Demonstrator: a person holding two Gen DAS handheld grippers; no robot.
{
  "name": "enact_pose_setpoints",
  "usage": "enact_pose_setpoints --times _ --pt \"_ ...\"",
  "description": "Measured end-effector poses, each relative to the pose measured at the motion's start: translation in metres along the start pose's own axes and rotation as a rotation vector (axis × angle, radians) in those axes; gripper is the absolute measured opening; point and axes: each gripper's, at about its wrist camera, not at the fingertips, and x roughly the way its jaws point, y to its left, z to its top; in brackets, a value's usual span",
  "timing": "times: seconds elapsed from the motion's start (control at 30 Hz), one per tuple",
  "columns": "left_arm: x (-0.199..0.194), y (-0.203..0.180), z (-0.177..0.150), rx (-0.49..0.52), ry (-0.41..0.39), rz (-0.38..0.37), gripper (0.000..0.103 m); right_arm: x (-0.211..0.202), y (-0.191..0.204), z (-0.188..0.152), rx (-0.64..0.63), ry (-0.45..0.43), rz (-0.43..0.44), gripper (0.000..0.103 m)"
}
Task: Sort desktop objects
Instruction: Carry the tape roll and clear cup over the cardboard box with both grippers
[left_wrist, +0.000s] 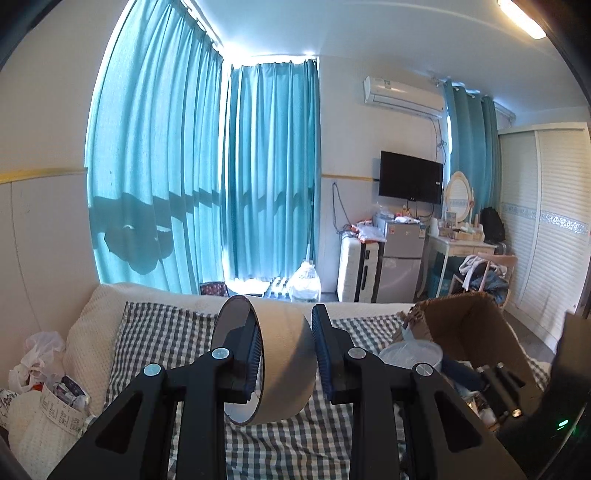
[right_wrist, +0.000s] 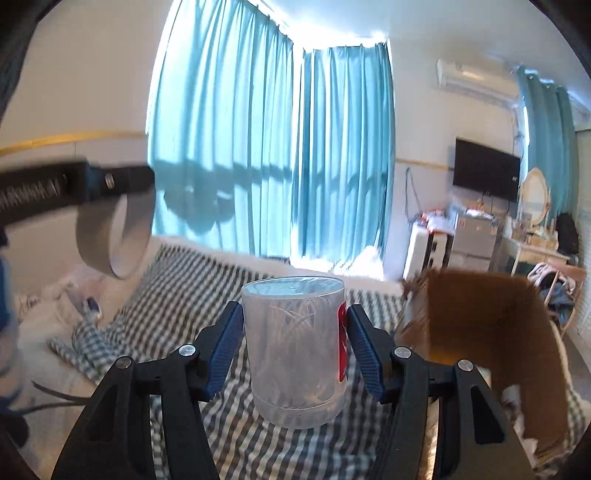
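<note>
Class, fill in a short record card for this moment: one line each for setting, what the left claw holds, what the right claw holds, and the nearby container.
Setting: green-and-white checked cloth over a bed, teal curtains behind
Left claw: shut on a wide grey roll of tape, one finger through its core
Right claw: shut on a clear plastic cylindrical tub with a red label
Container: open brown cardboard box, to the right
</note>
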Motion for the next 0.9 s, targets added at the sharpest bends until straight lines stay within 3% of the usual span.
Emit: enact_pose_setpoints --times 0.17,0.4,0.9 --pt "-0.009 -0.013 0.017 -0.007 -0.045 -0.032 0.027 -0.032 -0.011 0.028 -0.027 -0.092 -0.049 0.057" --pt "-0.014 -0.037 0.03 0.01 -0.083 -0.076 0.027 -0.066 -0.039 0.049 -0.001 -0.153 -0.097 0.057" --pt "0.009 -0.105 0.028 0.021 -0.054 -0.223 0.027 -0.103 -0.102 0.039 0.0 -0.175 -0.251 0.057"
